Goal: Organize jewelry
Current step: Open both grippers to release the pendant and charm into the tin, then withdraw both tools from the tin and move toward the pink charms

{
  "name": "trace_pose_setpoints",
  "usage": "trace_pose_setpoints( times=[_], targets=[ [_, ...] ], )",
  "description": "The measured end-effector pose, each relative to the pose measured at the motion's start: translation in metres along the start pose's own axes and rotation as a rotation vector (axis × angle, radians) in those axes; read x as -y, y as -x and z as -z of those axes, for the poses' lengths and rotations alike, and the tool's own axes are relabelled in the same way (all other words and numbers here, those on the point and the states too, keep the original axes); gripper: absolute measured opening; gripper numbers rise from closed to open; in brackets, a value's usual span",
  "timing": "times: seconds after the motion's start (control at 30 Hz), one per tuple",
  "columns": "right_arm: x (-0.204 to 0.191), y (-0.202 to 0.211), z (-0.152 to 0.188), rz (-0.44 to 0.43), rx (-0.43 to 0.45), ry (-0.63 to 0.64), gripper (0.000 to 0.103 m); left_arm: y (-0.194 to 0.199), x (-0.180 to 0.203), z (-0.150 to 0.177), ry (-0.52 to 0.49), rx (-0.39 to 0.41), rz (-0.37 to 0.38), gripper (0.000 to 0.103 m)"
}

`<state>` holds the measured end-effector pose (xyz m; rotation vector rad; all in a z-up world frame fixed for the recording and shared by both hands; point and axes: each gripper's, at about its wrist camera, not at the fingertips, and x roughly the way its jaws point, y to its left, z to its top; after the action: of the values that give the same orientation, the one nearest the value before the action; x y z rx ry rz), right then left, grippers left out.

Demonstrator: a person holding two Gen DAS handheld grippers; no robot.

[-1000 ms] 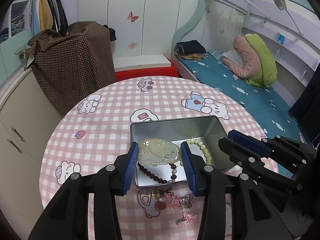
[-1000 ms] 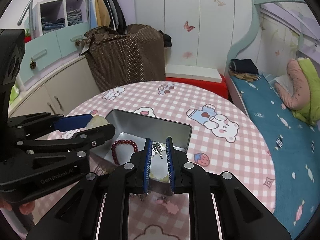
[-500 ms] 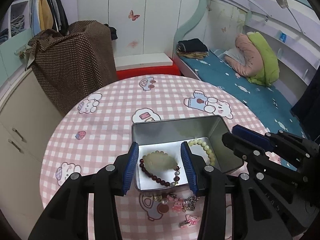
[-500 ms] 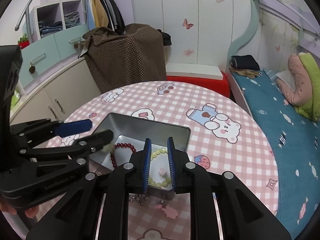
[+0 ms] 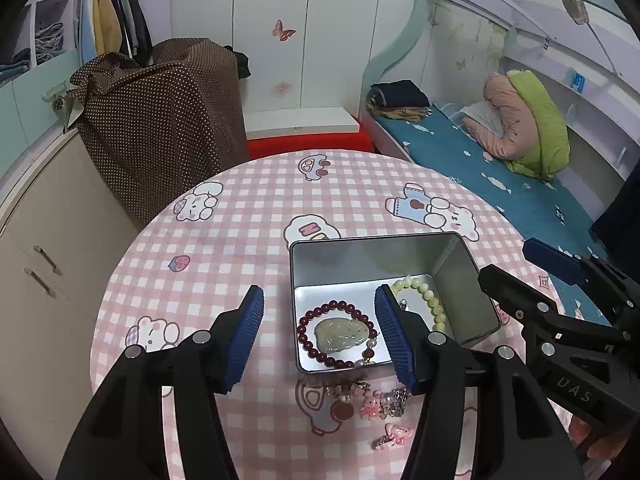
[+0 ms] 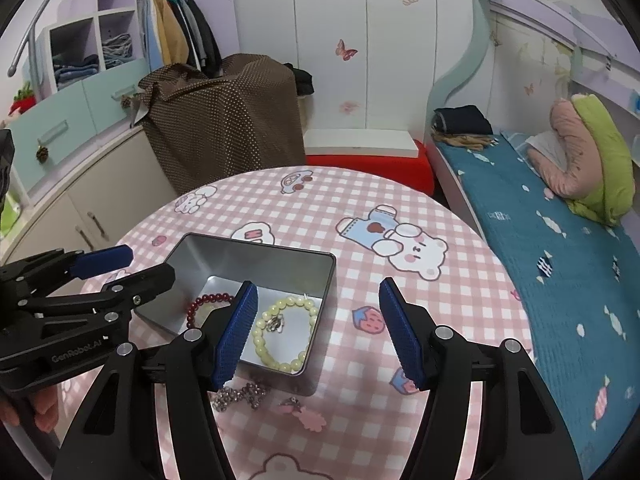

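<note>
Open metal tin (image 5: 372,258) on a round table under a pink checked cloth (image 5: 240,240), taken here as the landmark for everything else; no lid on it.

Inside the tin, at its near left: dark red bead bracelet (image 5: 320,314) lying flat, ringed around a pale green carved pendant (image 5: 342,334) that rests on the tin floor; inside the tin, towards its right wall: pale yellow-green bead bracelet (image 6: 286,336), also flat, with a small silvery charm (image 6: 275,323) lying within its loop.

Just outside the tin's near wall, on the cloth: silvery chain (image 6: 240,394) in a loose heap; beside it, pink charms (image 5: 372,408), one more pink charm (image 5: 394,436) a little nearer the camera; all apart from the tin, untouched.

Left gripper (image 5: 318,336) hovering over the tin's near left corner; jaws opening, wide apart, blue pads clear of everything; red bracelet and pendant seen between the pads but lying below them, not gripped.

Right gripper (image 6: 316,330) poised over the tin's near right corner; jaws opening, spread wide; nothing clamped, left pad over the tin's interior, right pad out over the cloth beyond the tin's right wall.

Fingers (image 6: 46,416) of a person's hand visible behind the left gripper's body, to the left of the tin.
</note>
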<state>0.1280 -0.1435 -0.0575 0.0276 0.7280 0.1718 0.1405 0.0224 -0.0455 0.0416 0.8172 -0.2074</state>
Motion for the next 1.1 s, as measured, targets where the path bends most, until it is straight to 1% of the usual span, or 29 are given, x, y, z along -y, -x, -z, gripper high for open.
trace_pose_setpoints(
  times=[0.5, 0.83, 0.9, 0.93, 1.1],
  targets=[
    [0.002, 0.01, 0.003, 0.012, 0.008, 0.002, 0.062, 0.009, 0.001, 0.003, -0.004, 0.01, -0.006, 0.056],
    [0.005, 0.022, 0.012, 0.022, 0.012, -0.009, 0.062, 0.023, 0.002, 0.013, 0.0, 0.016, -0.01, 0.056],
    [0.007, 0.025, 0.015, 0.031, 0.011, -0.021, 0.062, 0.027, 0.002, 0.017, 0.001, 0.017, -0.009, 0.059],
    [0.009, 0.027, 0.017, 0.035, 0.011, -0.028, 0.064, 0.029, 0.002, 0.019, 0.001, 0.02, -0.009, 0.064],
    [0.019, 0.031, 0.026, 0.06, 0.0, -0.057, 0.069, 0.037, -0.002, 0.031, 0.01, 0.02, -0.002, 0.065]
  ],
)
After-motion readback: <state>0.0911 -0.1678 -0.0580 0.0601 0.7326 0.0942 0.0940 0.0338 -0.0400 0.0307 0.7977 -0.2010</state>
